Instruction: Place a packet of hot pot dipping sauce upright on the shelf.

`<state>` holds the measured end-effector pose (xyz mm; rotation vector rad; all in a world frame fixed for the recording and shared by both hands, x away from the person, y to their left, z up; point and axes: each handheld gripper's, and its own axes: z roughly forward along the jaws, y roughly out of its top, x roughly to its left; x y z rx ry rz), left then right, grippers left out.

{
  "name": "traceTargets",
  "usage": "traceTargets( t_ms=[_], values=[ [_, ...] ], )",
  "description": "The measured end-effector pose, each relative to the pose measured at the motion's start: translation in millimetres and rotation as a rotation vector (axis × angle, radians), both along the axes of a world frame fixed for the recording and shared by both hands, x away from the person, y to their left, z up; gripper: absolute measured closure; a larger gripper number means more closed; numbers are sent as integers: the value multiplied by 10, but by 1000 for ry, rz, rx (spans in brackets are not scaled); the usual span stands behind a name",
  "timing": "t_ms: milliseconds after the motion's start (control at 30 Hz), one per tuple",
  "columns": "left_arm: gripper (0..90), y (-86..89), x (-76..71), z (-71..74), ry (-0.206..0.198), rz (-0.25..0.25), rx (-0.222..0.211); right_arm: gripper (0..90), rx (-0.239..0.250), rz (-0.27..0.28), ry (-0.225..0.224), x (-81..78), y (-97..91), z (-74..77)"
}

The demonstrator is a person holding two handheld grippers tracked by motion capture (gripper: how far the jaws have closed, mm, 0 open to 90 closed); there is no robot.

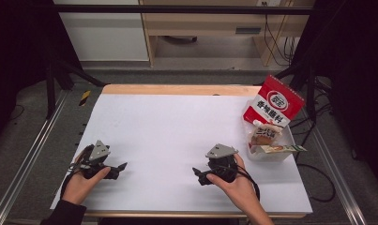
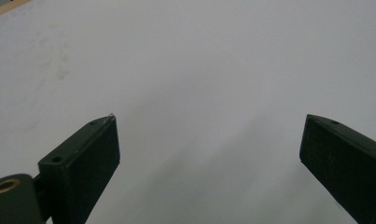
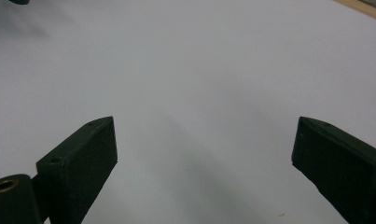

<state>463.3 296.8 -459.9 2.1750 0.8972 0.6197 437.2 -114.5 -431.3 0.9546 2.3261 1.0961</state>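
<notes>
We rest both grippers low on the white table (image 1: 177,122), near its front edge and well apart from each other. Our left gripper (image 1: 121,167) sits at the front left, its tips pointing toward the middle of the table; in the left gripper view its jaws stand wide apart with bare white surface between them, gripping nothing. Our right gripper (image 1: 197,174) sits right of centre, tips pointing left toward the other one, and in the right gripper view its jaws are likewise spread wide and hold nothing. The nearest things to our right hand (image 1: 238,185) are in the clear plastic tray (image 1: 271,155) at the table's right edge (just beyond the gripper, not touching it): a red and white bag (image 1: 274,102) leaning upright at the back, a small orange-brown snack packet (image 1: 264,134) in front of it, and a flat pale packet (image 1: 280,149) lying across the tray's front rim.
</notes>
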Motion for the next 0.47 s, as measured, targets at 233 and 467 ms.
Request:
traceTargets(
  t_ms=[233,467],
  values=[
    [47,-9,1,-7,2,-2,4,74,18,-47,47,134,34,-208],
    [46,-35,10,-1,-1,-15,10,72,31,-75,7,52,30,-286]
  ],
)
